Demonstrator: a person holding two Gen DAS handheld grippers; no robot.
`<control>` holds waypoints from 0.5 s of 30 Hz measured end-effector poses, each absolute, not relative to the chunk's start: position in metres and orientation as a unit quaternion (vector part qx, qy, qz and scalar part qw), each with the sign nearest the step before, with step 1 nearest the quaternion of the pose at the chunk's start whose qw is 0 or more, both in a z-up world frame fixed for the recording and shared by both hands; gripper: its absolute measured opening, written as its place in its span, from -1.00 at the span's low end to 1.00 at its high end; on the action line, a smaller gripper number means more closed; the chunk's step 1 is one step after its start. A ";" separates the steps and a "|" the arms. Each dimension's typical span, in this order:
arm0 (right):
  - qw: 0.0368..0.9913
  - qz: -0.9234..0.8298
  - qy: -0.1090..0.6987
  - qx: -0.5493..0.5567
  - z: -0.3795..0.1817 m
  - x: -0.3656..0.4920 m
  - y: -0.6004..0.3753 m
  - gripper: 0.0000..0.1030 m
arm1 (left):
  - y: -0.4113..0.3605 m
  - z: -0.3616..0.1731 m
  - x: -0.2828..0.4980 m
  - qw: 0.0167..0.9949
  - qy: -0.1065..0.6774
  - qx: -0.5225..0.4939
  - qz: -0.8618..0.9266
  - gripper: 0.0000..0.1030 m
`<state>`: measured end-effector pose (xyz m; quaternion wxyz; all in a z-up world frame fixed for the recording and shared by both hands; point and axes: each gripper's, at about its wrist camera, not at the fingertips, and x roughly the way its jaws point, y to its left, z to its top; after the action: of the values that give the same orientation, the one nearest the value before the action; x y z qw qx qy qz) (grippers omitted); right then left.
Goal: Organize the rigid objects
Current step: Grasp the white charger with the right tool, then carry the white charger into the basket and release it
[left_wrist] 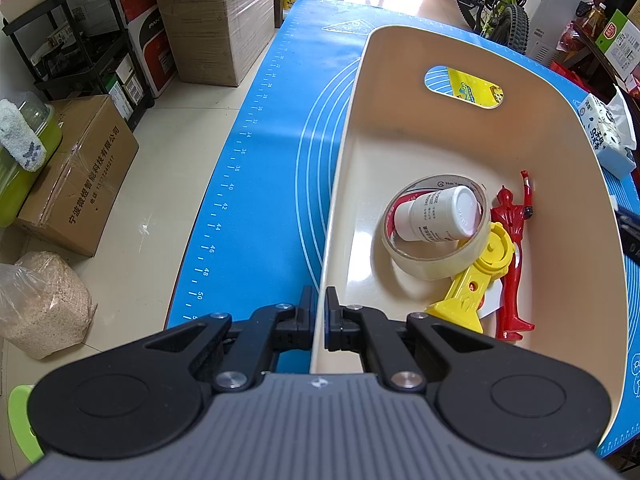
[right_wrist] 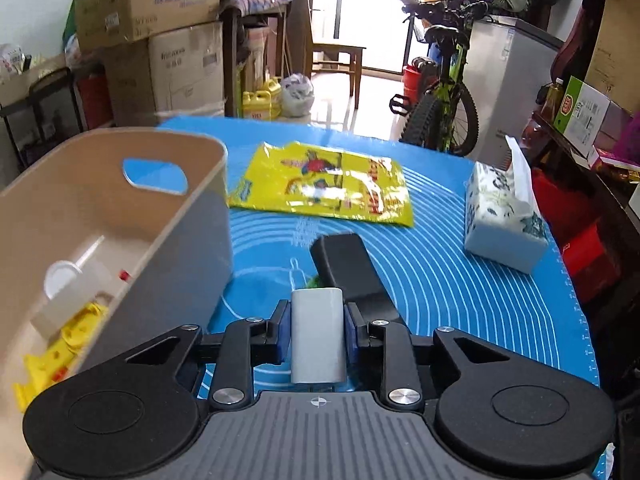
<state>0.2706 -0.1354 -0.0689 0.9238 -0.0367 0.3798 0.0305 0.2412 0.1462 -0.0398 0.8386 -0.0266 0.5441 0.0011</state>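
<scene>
White block (right_wrist: 318, 336) sits pinched between right gripper (right_wrist: 316, 334) pads — beside (outside) bin (right_wrist: 192, 216).

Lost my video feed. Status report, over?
Left gripper shut on bin rim. Right gripper shut on white block. Black case just ahead on the mat.

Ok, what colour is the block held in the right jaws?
White, plain and unmarked. The block shows best in the right wrist view, clamped between blue pads.
</scene>
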 end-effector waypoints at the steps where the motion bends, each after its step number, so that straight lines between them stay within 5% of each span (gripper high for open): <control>1: 0.926 0.031 0.375 -0.036 -0.065 0.269 -0.134 -0.29 | 0.146 -0.040 0.241 0.839 0.544 -0.027 0.001 -0.90; 15: 0.956 0.083 0.279 -0.021 0.020 0.249 -0.100 -0.29 | 0.146 -0.040 0.241 0.839 0.544 -0.026 0.001 -0.90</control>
<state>0.2488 -0.0999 0.0200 0.9565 -0.0205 0.2791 0.0828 0.2414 0.1457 -0.0399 0.8386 -0.0263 0.5441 0.0013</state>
